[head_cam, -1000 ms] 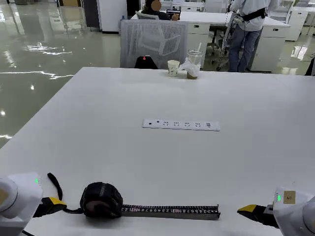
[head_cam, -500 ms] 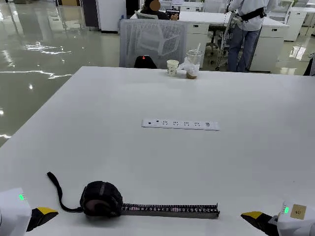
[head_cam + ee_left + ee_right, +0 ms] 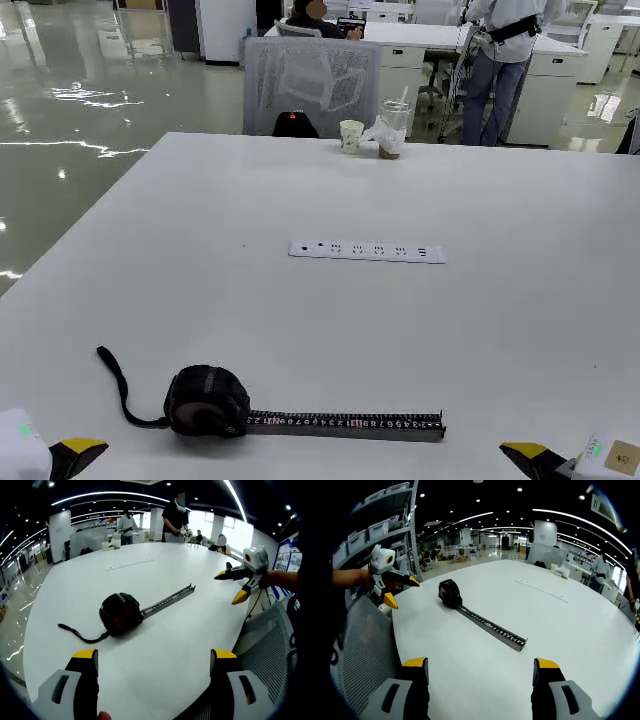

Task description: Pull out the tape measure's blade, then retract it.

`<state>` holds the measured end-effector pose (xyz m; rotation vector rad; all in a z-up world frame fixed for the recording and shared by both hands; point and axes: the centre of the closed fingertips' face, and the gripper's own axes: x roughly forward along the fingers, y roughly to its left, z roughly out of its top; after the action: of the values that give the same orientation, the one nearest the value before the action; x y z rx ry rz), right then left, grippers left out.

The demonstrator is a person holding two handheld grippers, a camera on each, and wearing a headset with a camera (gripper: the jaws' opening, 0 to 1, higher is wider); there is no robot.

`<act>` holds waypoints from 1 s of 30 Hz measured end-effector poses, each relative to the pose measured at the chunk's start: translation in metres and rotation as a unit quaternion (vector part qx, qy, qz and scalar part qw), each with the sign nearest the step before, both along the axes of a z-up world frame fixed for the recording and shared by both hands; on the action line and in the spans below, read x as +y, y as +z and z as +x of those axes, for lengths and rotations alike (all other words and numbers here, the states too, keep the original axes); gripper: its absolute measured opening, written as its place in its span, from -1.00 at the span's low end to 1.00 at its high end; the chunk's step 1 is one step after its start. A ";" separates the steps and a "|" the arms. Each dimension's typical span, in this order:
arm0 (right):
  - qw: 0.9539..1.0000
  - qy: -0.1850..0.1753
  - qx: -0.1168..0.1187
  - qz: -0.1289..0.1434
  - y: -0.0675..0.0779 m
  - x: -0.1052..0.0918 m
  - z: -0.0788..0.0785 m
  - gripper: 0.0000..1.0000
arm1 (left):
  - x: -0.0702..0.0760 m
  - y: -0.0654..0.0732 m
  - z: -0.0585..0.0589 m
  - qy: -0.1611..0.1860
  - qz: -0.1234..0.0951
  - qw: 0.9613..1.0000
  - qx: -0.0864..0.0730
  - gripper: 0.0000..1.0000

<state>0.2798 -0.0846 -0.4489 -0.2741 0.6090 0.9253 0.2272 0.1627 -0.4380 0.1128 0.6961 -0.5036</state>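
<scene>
Black tape measure lying near the front edge of the white table, blade drawn out flat toward the right, long axis along that edge, wrist strap trailing left. Left gripper and right gripper spread wide, empty, well clear of either end. Farther back, a white power strip; at the far edge, a paper cup. Beyond, a mesh chair and glossy floor.

Black tape measure on white desk, blade drawn out flat to its right, strap curling left, yellow-tipped left hand-held gripper and right hand-held gripper at the bottom corners, power strip beyond.
</scene>
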 end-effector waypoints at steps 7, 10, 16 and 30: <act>1.000 -0.015 0.001 0.011 0.004 0.009 -0.010 0.79 | -0.002 0.004 -0.001 0.028 -0.007 0.999 -0.015 0.90; 0.999 -0.027 0.002 0.016 0.006 0.010 -0.013 0.81 | -0.002 0.003 0.000 0.040 -0.006 0.999 -0.021 0.94; 0.998 -0.052 0.008 0.029 0.011 0.011 -0.017 0.87 | -0.003 0.005 0.003 0.064 -0.016 0.997 -0.032 0.98; 0.995 -0.086 0.011 0.047 0.019 0.019 -0.029 0.97 | -0.011 0.011 -0.001 0.093 -0.025 0.995 -0.038 0.98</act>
<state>0.2510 -0.0660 -0.4297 -0.1246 0.5968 0.7892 0.2258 0.1518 -0.4265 0.0201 0.6123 -0.3352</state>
